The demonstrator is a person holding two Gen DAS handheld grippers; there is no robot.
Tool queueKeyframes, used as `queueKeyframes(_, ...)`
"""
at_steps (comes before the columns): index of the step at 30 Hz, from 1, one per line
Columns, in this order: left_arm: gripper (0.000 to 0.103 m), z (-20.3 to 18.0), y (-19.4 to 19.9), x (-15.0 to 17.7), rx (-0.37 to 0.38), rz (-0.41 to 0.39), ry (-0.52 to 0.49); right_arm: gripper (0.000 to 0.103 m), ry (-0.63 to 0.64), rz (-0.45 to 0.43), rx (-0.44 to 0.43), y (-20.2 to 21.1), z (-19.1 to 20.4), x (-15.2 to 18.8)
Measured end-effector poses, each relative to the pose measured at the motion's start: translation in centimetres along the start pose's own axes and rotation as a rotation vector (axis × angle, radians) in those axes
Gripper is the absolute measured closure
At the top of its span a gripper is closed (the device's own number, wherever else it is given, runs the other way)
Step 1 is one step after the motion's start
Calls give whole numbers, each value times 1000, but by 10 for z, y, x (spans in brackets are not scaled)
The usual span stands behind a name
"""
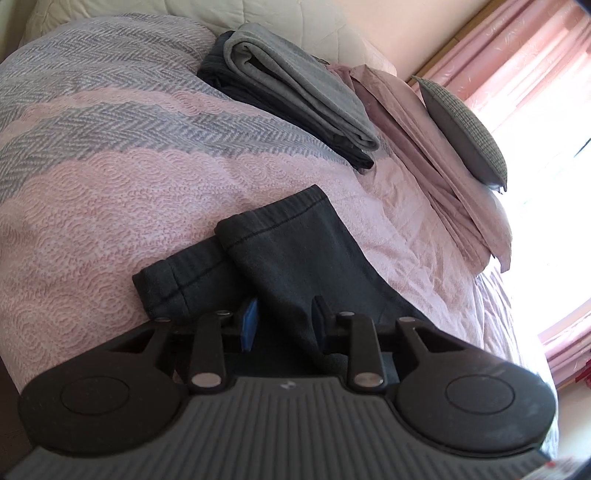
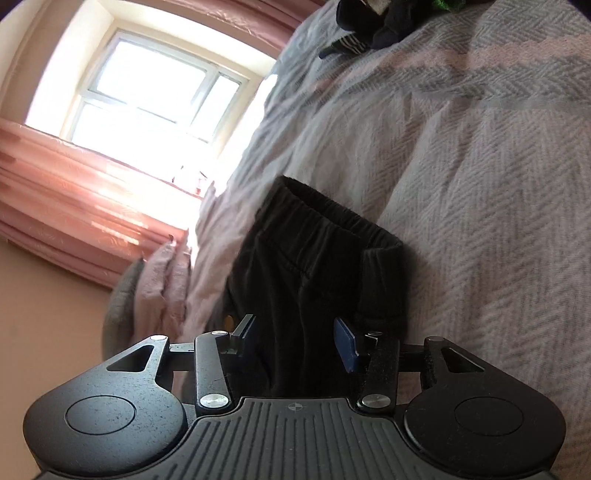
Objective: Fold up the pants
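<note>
Dark pants lie on the patterned pink and grey bedspread point(image 1: 110, 192). In the left wrist view the two hemmed leg cuffs point(image 1: 280, 236) point away from me, one lying partly over the other. My left gripper point(image 1: 283, 321) is open, its blue pads a little apart with the leg fabric lying between them. In the right wrist view the elastic waistband point(image 2: 325, 225) shows, bunched and rumpled. My right gripper point(image 2: 295, 338) is open wide, and the dark waist fabric runs between its fingers without being pinched.
A stack of folded grey and dark clothes point(image 1: 295, 92) sits further up the bed. Beyond it are crumpled pink sheets point(image 1: 417, 147) and a grey cushion point(image 1: 469, 129). Pink curtains point(image 2: 66, 199) and a bright window point(image 2: 147, 88) are beside the bed. More dark clothing point(image 2: 388, 22) lies far off.
</note>
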State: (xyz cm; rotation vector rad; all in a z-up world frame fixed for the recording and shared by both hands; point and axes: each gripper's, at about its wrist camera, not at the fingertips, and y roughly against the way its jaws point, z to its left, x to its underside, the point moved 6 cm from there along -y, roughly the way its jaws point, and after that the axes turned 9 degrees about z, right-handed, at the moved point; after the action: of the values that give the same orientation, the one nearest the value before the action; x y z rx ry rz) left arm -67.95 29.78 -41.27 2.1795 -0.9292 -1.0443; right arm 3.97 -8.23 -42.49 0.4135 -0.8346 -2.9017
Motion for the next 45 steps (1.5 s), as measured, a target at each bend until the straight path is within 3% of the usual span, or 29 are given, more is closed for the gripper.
queueKeyframes(2,78,-1,-2,1,-5,6,-15,64,-6,50,70,-11,-4,3)
queueKeyframes(5,78,-3,-6,1,-4,8,-34,70,-42,32,66,-17,-6,0)
queueKeyframes(6,87,-4,-6,0,-2,10,-43,92,-28,8,52,-17,-4,-2)
queueKeyframes(7,101,-5,-6,-2,-5,10,-57,93,-10,-3,69,-15,-2,-3)
queueKeyframes(9,101,-10,0,-7,7,-2,-87,96,37,-23,79,-6,7,-3)
queueKeyframes(16,99,-41,70,-12,71,-155,-288,97,142,-90,-1,50,48,-2)
queueKeyframes(19,98,-19,63,4,27,-104,-282,97,151,-68,53,50,35,5)
queueKeyframes(22,98,17,27,23,-23,29,-152,97,83,27,162,18,-3,14)
queueKeyframes(24,98,25,24,26,11,15,-85,97,34,6,118,14,-12,16)
queueKeyframes(29,98,21,27,21,27,5,-104,97,83,-1,134,20,1,11)
queueKeyframes(30,93,25,26,20,28,10,-76,97,79,1,134,20,0,11)
queueKeyframes(34,92,40,23,18,83,22,25,96,48,-13,122,18,-5,15)
queueKeyframes(37,99,31,31,15,68,-9,-32,96,53,-15,130,21,-1,13)
queueKeyframes(41,99,21,54,13,83,-65,-128,97,93,-52,105,37,13,9)
queueKeyframes(43,98,21,49,14,55,-52,-179,97,112,-61,106,41,17,11)
queueKeyframes(45,98,24,35,20,12,-10,-193,97,112,-36,161,32,8,16)
